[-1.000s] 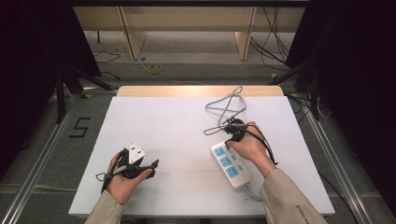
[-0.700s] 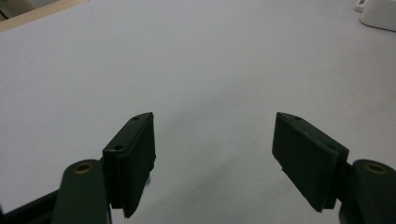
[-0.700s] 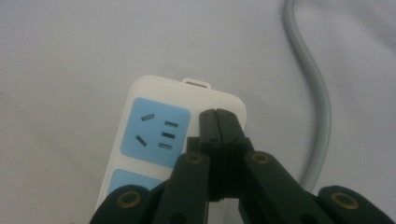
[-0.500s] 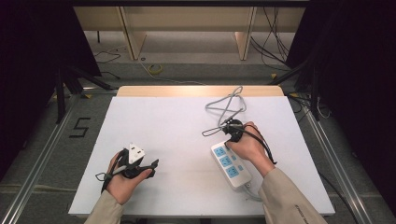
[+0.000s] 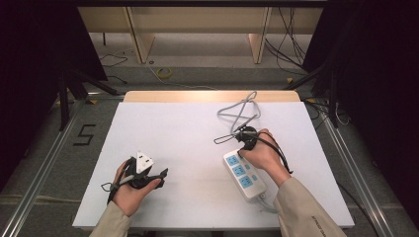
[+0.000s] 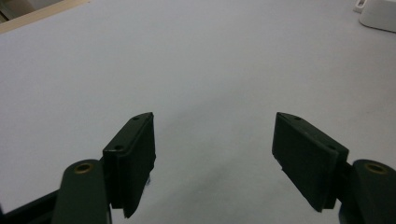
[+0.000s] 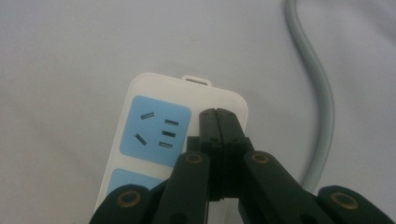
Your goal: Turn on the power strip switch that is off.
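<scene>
A white power strip (image 5: 243, 176) with blue socket faces lies at the table's right, its far end under my right hand. My right gripper (image 5: 244, 142) hangs just over that end. In the right gripper view its jaws (image 7: 217, 115) are pressed together with nothing between them, tips above the power strip (image 7: 154, 126) beside the first socket. My left gripper (image 5: 157, 177) rests low at the front left. The left gripper (image 6: 212, 135) stands open over bare table.
A grey cable (image 5: 240, 110) loops on the white table (image 5: 178, 123) beyond the right hand, and the cable (image 7: 322, 98) runs past the strip's right side. A corner of the strip (image 6: 379, 12) lies far off from the left gripper. Floor cables and table legs lie beyond the far edge.
</scene>
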Action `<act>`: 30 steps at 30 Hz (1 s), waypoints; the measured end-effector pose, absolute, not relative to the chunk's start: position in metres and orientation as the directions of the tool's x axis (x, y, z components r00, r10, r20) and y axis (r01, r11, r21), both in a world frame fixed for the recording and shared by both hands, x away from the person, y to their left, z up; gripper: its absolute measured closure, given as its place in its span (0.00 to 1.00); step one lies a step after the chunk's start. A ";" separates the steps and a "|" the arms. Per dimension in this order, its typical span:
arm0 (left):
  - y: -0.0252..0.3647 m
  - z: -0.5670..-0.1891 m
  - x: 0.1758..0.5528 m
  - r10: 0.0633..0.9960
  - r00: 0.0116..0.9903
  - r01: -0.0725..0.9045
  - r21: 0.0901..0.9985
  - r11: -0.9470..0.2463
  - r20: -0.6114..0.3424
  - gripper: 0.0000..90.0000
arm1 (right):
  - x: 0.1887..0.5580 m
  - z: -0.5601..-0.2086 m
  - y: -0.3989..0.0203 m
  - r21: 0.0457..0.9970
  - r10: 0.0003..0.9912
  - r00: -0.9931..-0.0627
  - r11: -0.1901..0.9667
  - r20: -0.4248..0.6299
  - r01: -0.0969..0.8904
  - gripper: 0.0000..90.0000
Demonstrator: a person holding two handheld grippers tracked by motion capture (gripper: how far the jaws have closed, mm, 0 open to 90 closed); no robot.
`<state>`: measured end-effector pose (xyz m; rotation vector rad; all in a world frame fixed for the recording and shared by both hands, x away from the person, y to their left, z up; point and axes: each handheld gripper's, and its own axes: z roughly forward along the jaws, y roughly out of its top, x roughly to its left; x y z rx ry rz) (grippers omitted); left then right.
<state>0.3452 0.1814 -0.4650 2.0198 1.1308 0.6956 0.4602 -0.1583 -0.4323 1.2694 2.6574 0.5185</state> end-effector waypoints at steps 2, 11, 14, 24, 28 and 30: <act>0.181 -0.465 0.345 0.875 0.472 0.494 0.789 -0.366 0.110 0.33 | 0.460 -0.433 -0.158 0.370 0.775 -0.631 0.583 0.011 0.723 1.00; 0.181 -0.465 0.345 0.874 0.473 0.493 0.789 -0.367 0.110 0.33 | 0.460 -0.433 -0.157 0.365 0.780 -0.626 0.580 0.009 0.728 1.00; 0.181 -0.465 0.345 0.874 0.473 0.494 0.789 -0.366 0.110 0.33 | 0.460 -0.433 -0.157 0.364 0.778 -0.628 0.584 0.003 0.726 1.00; 0.181 -0.465 0.345 0.875 0.472 0.493 0.790 -0.363 0.107 0.34 | 0.460 -0.433 -0.157 0.363 0.779 -0.627 0.584 0.003 0.727 1.00; 0.181 -0.465 0.345 0.874 0.474 0.492 0.790 -0.365 0.108 0.34 | 0.461 -0.433 -0.157 0.361 0.781 -0.624 0.581 0.003 0.729 1.00; 0.181 -0.465 0.345 0.875 0.473 0.493 0.791 -0.363 0.107 0.34 | 0.460 -0.433 -0.156 0.361 0.785 -0.619 0.576 0.005 0.733 1.00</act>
